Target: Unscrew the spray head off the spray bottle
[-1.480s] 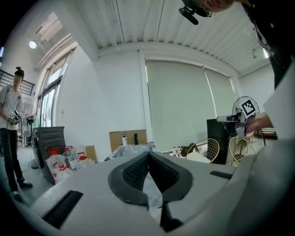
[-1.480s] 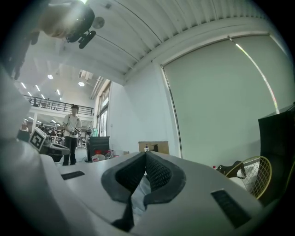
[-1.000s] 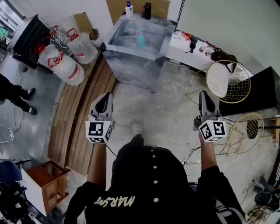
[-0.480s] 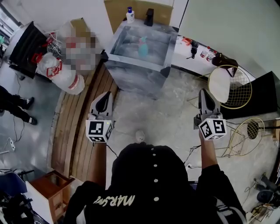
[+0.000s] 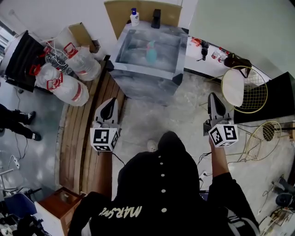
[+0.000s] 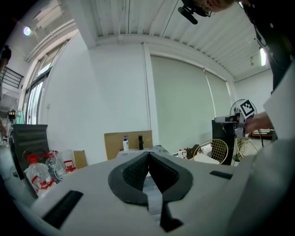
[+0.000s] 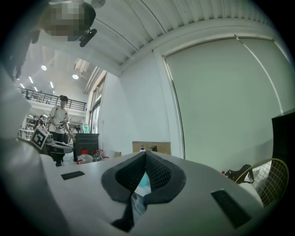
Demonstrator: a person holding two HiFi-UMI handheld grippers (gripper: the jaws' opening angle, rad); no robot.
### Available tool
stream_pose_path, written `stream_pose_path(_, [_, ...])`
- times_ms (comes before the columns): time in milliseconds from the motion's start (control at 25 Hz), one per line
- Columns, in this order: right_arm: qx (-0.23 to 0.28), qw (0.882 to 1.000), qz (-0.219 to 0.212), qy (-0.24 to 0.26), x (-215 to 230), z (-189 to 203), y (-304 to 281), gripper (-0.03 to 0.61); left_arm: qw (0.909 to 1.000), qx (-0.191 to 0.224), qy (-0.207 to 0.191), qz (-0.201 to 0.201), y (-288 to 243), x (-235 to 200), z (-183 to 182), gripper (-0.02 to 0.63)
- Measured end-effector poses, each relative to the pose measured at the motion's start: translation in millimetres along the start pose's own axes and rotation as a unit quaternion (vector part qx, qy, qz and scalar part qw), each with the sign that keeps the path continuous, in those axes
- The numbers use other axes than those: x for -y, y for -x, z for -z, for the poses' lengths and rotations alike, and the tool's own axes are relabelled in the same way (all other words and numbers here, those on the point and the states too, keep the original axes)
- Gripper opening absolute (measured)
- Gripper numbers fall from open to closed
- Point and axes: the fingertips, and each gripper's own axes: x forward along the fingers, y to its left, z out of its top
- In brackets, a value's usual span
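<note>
A teal spray bottle stands near the middle of a grey marble-look table, far ahead of both grippers in the head view. My left gripper is held at waist height, shut and empty, pointing toward the table. My right gripper is level with it on the right, also shut with nothing in it. In the left gripper view the jaws meet at the tip. In the right gripper view the closed jaws show a sliver of the teal bottle through the gap behind the tips.
A white pump bottle and a black object stand at the table's far edge before a cardboard sheet. Bagged water jugs and wooden planks lie left. Gold wire chairs and a black cabinet stand right.
The person has stepped toward the table, which sits a little lower and nearer in the head view. Both grippers have stayed shut and kept their places before the body.
</note>
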Motion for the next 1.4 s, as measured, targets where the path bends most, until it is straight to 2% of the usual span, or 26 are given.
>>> stream_pose_path(520, [-0.002, 1.000, -0.004, -0.003, 18.6, 5.8, -74.6, 0.012, 1.0000, -0.002, -0.004, 0.004, -66.7, -27.1, -2.4, 0.025])
stream_pose_path(920, [-0.006, 1.000, -0.022, -0.010, 52.1, 14.7, -162.6, 0.012, 0.9998, -0.012, -0.006, -0.015, -140.7, -58.2, -4.1, 0.025])
stream_pose_path(1400, [-0.003, 0.999, -0.048, -0.011, 108.2, -1.5, -269.5, 0.013, 0.9996, -0.009, -0.012, -0.025, -245.6, -79.7, -39.0, 0.025])
